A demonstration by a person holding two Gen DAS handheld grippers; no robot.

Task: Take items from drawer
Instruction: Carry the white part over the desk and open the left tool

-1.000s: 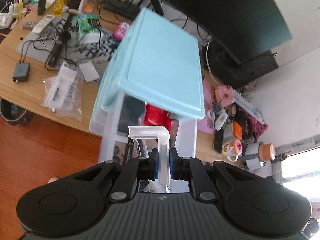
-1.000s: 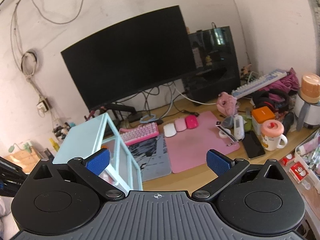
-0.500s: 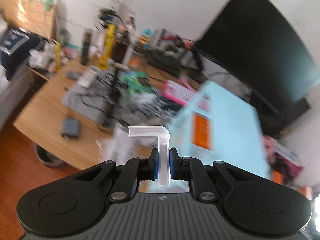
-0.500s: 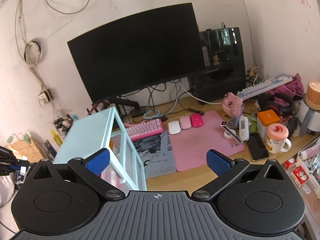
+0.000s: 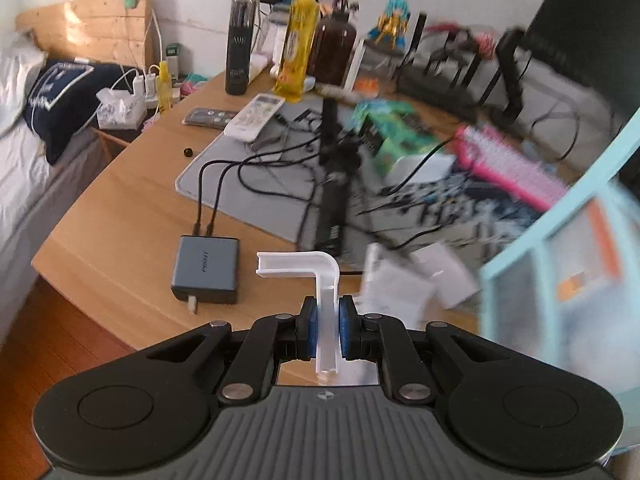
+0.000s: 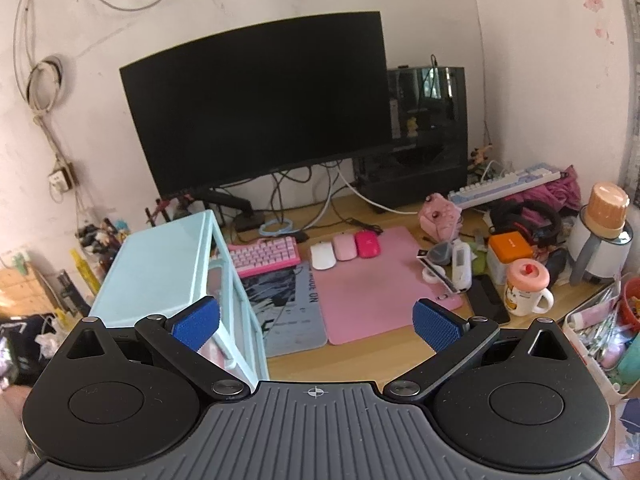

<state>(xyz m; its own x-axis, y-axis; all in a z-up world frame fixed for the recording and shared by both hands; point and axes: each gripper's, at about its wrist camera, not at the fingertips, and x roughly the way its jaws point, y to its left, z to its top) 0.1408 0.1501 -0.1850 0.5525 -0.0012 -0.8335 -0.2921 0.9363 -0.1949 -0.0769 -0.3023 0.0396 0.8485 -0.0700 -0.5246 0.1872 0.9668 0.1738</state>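
My left gripper (image 5: 328, 334) is shut on a white L-shaped plastic bracket (image 5: 320, 280), whose short arm points left. It hangs over the near edge of the wooden desk (image 5: 120, 216), beside a grey charger block (image 5: 206, 270). The pale blue drawer unit (image 5: 568, 264) fills the right side of the left wrist view, blurred. In the right wrist view the drawer unit (image 6: 160, 272) stands at the left of the desk. My right gripper (image 6: 316, 322) is open and holds nothing, raised above the desk's front edge to the right of the unit.
Cables, a grey mat (image 5: 256, 184), remotes, bottles (image 5: 298, 36) and a pink keyboard (image 5: 512, 168) crowd the desk's left half. A monitor (image 6: 256, 112), pink mat (image 6: 376, 280) with mice, a mug (image 6: 524, 288) and clutter fill the right. A bed (image 5: 24, 128) lies left of the desk.
My left gripper, still holding the bracket, has swung left off the drawer unit and down toward the desk's near left part. The right gripper drifted slightly, still open.
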